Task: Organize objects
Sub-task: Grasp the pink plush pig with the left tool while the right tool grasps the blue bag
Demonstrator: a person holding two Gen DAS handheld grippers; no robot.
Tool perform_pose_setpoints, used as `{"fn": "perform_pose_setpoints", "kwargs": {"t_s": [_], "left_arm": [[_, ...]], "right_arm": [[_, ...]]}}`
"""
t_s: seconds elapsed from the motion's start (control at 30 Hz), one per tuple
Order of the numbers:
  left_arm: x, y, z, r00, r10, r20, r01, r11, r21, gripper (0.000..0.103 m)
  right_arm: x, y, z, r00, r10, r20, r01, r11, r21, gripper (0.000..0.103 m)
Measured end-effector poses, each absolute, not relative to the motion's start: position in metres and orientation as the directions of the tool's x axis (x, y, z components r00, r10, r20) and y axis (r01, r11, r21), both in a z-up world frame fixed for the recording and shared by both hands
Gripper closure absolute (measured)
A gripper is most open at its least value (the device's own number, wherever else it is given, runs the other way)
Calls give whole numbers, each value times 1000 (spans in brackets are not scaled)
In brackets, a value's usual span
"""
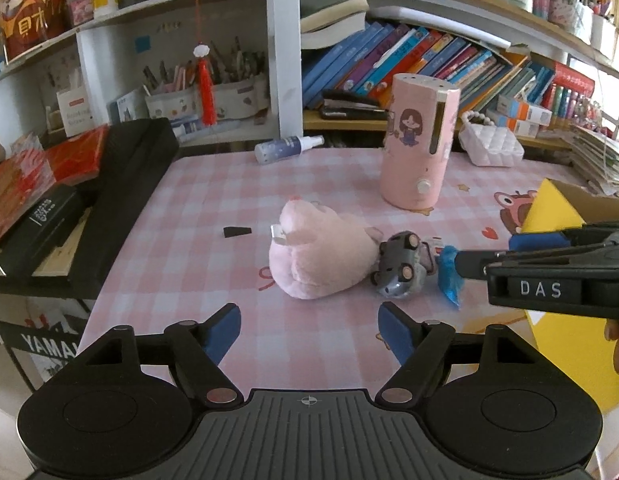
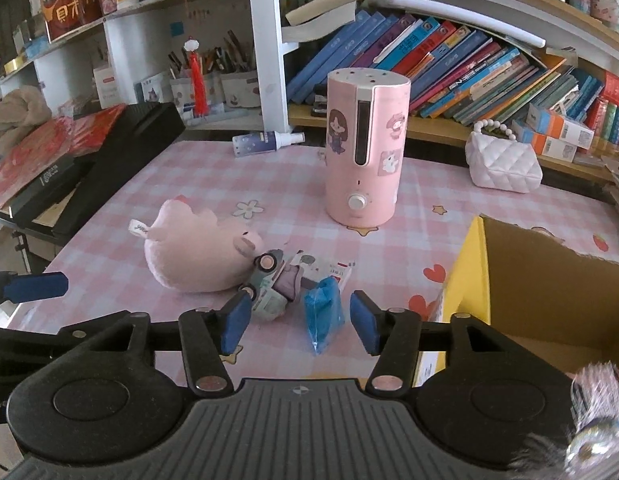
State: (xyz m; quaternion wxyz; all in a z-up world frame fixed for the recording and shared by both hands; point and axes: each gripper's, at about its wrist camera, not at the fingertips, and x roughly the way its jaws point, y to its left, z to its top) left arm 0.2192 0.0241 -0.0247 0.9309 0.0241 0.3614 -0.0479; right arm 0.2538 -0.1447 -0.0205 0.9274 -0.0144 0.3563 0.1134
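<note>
Pink-and-white checked tablecloth [image 2: 121, 184] w/ cartoon prints covers the desk; crammed bookshelves behind, black case off to the left edge.

Loose items sit mid-table: a pink plush pig toy [image 2: 197, 256] on its side, a small grey-green toy car [image 2: 269, 284] touching its snout end, a crumpled blue plastic packet [image 2: 323, 312] just beside the car, w/ a printed paper card [image 2: 333, 270] under/behind them. Tall pink cylindrical humidifier w/ stickers [image 2: 363, 148] stands upright further back; white quilted mini handbag w/ bead handle [image 2: 503, 164] near the shelf; a small spray bottle [image 2: 265, 142] lies at the far edge. Open yellow cardboard box [image 2: 469, 280] sits at the right, just beside the pile.

Right gripper [image 2: 299, 322] is released, nothing between the pads; the blue packet lies in line w/ the gap, the car by the left pad. Left gripper [image 1: 309, 330] is also released and empty, hovering short of the pig.

Step in hand, prob.: approach for a pick, right tongs on the packet or car. Next move needs the right tongs lowered so the pads straddle one item only, then clench and carry over to the box. Packet is soft and thin, so a low, centred grip is needed; the car may get nudged.
</note>
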Motion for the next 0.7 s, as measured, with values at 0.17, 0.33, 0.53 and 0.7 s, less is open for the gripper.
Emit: {"fn": "perform_pose_setpoints", "kwargs": {"t_s": [0.17,0.33,0.53,0.7], "left_arm": [[238,29,-28,735,-55,-676,76,997,1,24],[259,31,-30,744,-46,-666,50,999,-14,23],[279,28,-35,740,-47,-671,38,999,-27,23],[296,22,-44,726,-72,-684,48,997,-54,21]], "right_arm": [[269,-138,-30,689,186,-701,-197,978,65,47],[278,-131,-39,697,80,-713,-61,997,53,52],[297,-128,-57,679,14,-734,1,1000,20,55],[313,-134,-75,635,1,-773,35,999,29,59]]}}
